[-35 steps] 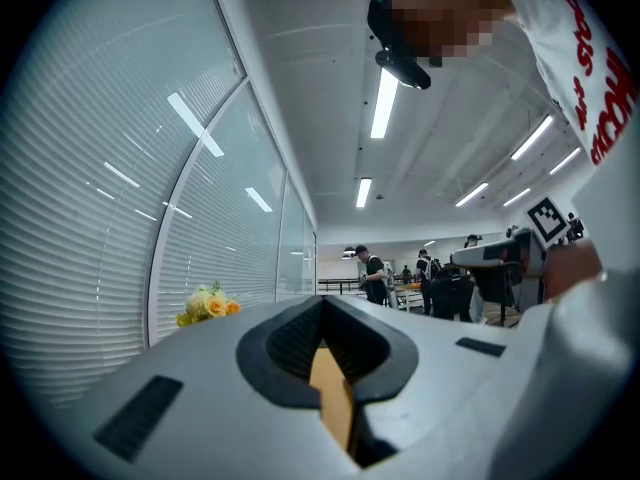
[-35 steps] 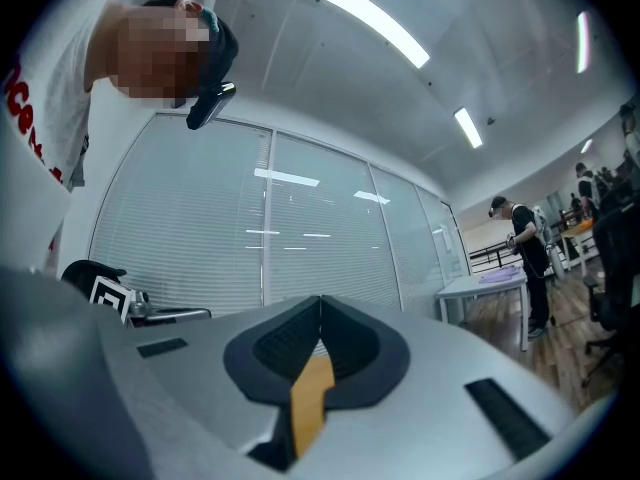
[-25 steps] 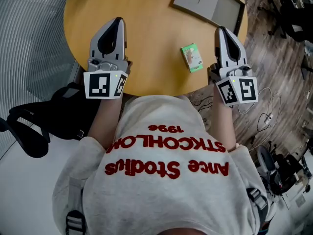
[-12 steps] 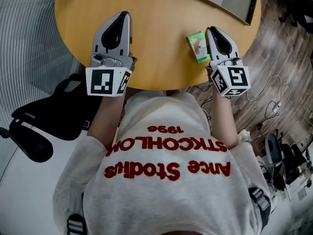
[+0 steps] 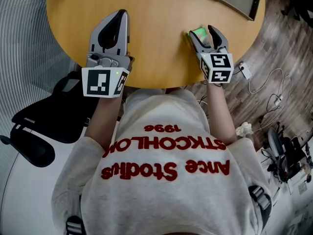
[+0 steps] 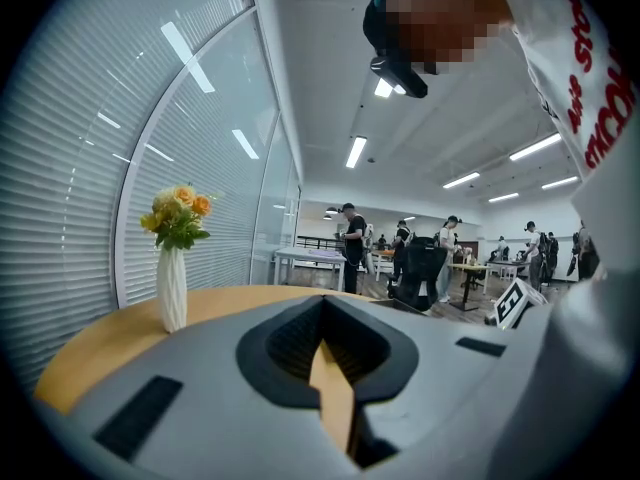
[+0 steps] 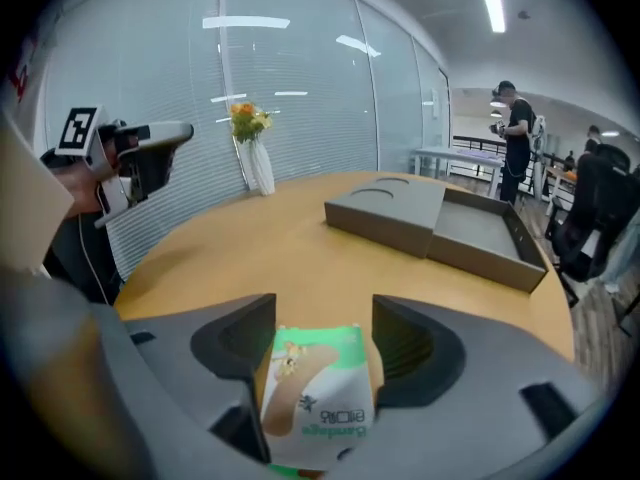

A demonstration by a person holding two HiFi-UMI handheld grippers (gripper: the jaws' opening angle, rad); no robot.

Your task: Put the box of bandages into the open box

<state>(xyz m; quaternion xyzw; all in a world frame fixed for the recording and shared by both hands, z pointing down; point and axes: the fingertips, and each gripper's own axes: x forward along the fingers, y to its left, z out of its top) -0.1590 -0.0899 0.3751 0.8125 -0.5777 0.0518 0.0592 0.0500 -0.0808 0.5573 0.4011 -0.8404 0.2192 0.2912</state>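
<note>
The green and white box of bandages (image 5: 199, 34) (image 7: 318, 393) lies flat near the round wooden table's (image 5: 156, 48) right front edge. My right gripper (image 5: 201, 31) (image 7: 320, 318) straddles it. Its jaws are opening, the box lies between them, and a gap shows at the right jaw. The grey open box (image 7: 487, 230) with its lid (image 7: 385, 208) folded out beside it sits farther back on the table; it appears at the top right edge in the head view (image 5: 256, 1). My left gripper (image 5: 121, 16) (image 6: 322, 303) rests shut at the table's left front, holding nothing.
A white vase of flowers (image 7: 255, 153) (image 6: 172, 268) stands at the table's far left edge. A black office chair (image 5: 44, 116) stands to my left, and cables (image 5: 274, 97) lie on the floor at right. People stand at desks in the background.
My right gripper moved forward and left from beside the bandage box to over it, and its jaws opened around the box. The left gripper stayed in place.
</note>
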